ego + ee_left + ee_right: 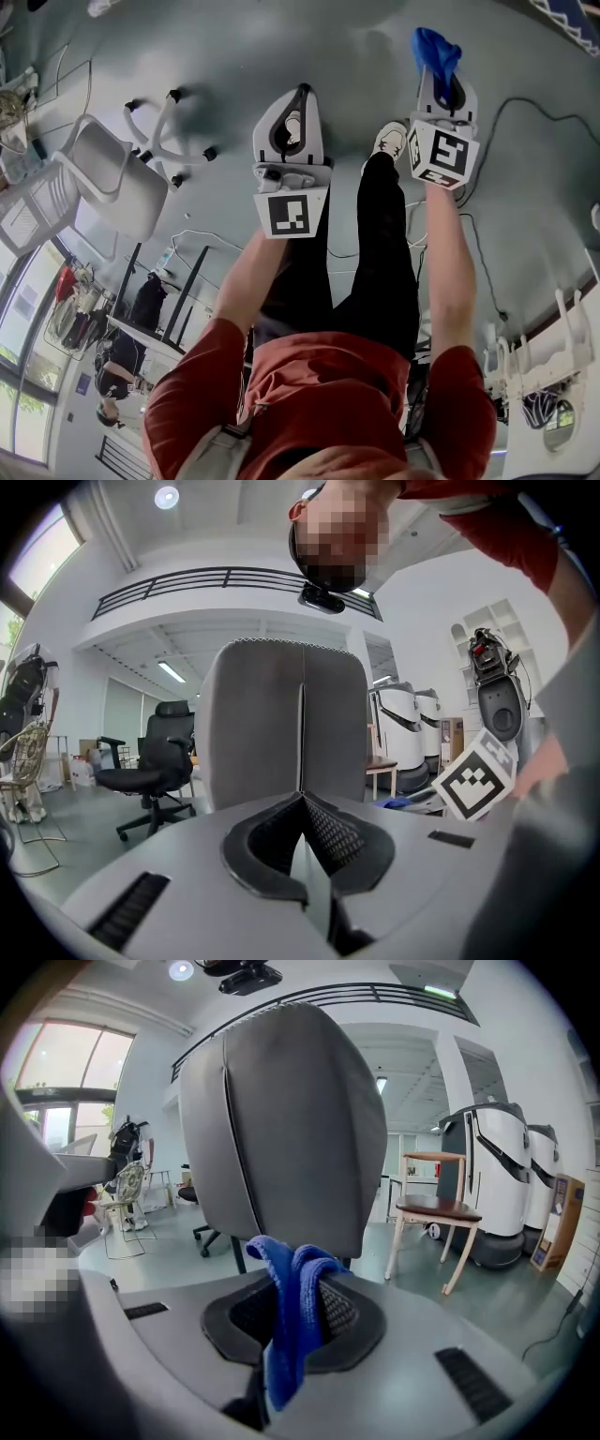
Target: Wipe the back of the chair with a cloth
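In the head view a pale grey swivel chair (103, 173) with a star wheel base stands on the floor at the far left, well apart from both grippers. My left gripper (301, 94) is held out in front of me, its jaws pressed together with nothing between them (302, 667). My right gripper (438, 77) is held further right, its jaws shut (227, 1049) on a blue cloth (291, 1316). The cloth (436, 49) bunches out past the jaw tips in the head view and hangs down at the jaw base in the right gripper view.
My black-trousered legs and white shoe (389, 141) lie between the grippers. Cables (525, 112) run over the grey floor. A black office chair (155, 761), a wooden chair (433, 1215) and white machines (497, 1185) stand around the room.
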`<state>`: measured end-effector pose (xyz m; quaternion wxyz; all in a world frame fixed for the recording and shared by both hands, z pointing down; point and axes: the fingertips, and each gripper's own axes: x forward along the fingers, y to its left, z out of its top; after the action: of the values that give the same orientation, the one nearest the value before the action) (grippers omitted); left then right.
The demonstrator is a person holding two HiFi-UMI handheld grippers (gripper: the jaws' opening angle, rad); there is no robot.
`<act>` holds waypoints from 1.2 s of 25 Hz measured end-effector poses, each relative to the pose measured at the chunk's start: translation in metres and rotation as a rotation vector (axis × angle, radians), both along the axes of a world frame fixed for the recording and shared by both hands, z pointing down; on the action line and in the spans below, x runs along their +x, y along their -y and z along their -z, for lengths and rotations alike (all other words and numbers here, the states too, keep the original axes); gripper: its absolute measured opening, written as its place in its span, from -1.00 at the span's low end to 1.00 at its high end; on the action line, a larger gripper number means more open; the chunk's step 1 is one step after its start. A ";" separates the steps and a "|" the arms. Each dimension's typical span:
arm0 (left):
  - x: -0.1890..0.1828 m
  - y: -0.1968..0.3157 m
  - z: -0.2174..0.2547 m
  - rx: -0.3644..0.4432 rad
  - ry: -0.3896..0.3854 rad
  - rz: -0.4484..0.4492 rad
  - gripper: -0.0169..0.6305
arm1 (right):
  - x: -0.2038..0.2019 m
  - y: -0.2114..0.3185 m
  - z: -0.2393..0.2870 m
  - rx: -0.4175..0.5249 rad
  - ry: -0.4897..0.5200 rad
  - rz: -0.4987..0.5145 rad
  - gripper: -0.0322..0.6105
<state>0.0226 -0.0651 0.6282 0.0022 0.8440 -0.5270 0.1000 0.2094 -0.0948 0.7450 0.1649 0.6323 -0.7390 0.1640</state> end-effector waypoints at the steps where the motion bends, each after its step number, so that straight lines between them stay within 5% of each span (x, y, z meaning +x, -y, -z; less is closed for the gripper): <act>1: 0.001 0.001 -0.001 -0.003 -0.001 -0.001 -0.91 | 0.002 0.008 -0.005 -0.005 0.001 -0.003 -0.74; 16: -0.007 0.010 0.000 0.005 0.025 0.020 -0.91 | 0.041 0.115 -0.052 -0.121 -0.084 -0.002 -0.75; 30: -0.003 0.005 0.017 0.018 0.017 -0.002 -0.91 | 0.032 0.107 -0.006 -0.089 -0.073 0.001 -0.74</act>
<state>0.0198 -0.0703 0.6115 -0.0102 0.8437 -0.5268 0.1026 0.2417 -0.2013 0.7511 0.2198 0.6295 -0.7248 0.1734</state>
